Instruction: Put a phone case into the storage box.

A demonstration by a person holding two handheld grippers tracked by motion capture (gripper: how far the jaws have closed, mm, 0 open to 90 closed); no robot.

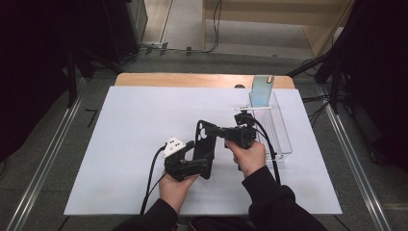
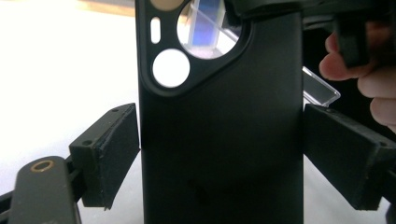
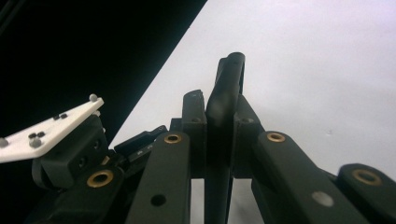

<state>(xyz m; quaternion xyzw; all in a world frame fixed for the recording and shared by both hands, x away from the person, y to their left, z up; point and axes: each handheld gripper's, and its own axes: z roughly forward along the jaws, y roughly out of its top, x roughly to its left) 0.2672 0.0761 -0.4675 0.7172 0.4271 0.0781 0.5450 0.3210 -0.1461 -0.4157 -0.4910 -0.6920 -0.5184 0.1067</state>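
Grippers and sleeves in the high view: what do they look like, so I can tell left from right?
Both are black two-jaw tools with brass-coloured pivot rivets. The left gripper carries a white three-cornered plate with small dark studs; the right gripper has none visible. A black cable trails from each. The person wears black long sleeves.

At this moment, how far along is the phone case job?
Done: the black phone case is off the table, gripped across its width by the left gripper and edge-on by the right gripper. Left: the phone stands in the clear tray, uncased.
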